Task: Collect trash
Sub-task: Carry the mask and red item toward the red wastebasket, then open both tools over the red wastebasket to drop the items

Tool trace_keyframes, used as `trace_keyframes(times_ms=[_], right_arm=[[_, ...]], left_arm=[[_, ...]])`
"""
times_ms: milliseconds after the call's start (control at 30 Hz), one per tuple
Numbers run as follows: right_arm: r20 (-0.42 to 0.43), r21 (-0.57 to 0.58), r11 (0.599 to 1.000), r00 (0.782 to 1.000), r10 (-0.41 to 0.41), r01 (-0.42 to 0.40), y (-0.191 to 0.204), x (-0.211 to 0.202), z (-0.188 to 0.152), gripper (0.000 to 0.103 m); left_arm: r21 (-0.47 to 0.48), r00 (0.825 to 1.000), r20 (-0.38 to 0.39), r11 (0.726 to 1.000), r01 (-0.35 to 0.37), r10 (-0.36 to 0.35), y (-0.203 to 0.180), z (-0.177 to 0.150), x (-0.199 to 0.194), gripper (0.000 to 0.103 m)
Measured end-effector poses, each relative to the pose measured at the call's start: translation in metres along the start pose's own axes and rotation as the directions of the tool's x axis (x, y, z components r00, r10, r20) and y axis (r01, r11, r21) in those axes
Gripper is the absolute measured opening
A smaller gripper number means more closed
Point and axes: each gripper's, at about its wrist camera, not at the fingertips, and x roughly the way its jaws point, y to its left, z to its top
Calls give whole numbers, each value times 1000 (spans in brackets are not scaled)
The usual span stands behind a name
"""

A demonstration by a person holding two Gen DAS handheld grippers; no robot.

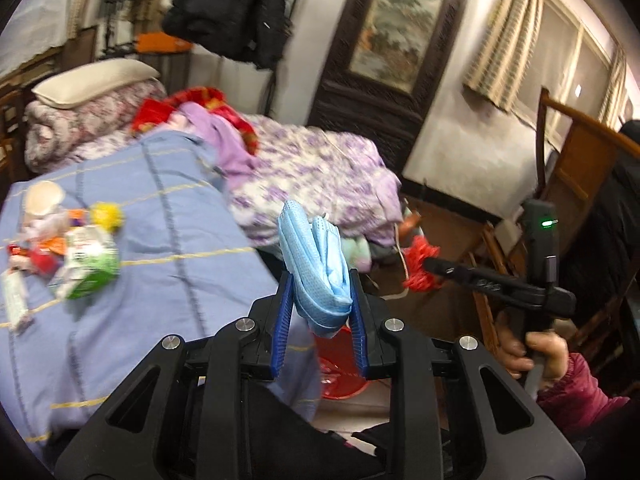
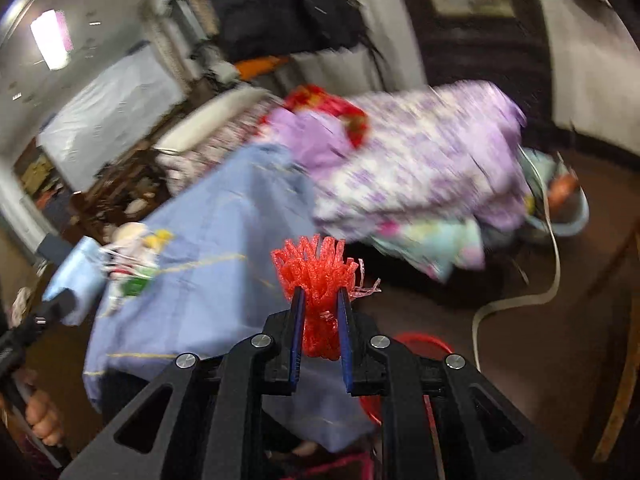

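My left gripper is shut on a folded light-blue face mask, held up past the corner of the bed. The right wrist view shows the same mask at far left. My right gripper is shut on a bunched red foam net. In the left wrist view that red net is at the right, with a hand holding the tool. A red bin stands on the floor below both grippers, and its rim shows behind my right fingers. More trash lies in a pile on the blue bedsheet.
The bed's blue sheet fills the left. A purple floral quilt is heaped at its far end. A wooden chair stands on the right. A white cable snakes across the brown floor by a pale blue basin.
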Motion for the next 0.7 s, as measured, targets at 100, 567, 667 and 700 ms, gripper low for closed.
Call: trace_keyframes(times_ms=[100, 567, 667, 700], right_arm=[[-91, 80, 997, 996, -16, 23, -37, 35, -14, 16], [-118, 321, 947, 992, 47, -7, -127, 91, -36, 46], [-38, 360, 933, 999, 31, -15, -145, 70, -28, 48], [-19, 364, 931, 999, 27, -18, -148, 66, -25, 49]], left_arm=[[28, 998, -54, 999, 15, -13, -11, 1, 31, 28], [100, 957, -281, 990, 99, -68, -54, 1, 160, 28], [119, 941, -330, 985, 122, -77, -64, -6, 183, 28], [128, 934, -349, 983, 130, -78, -69, -9, 191, 28]])
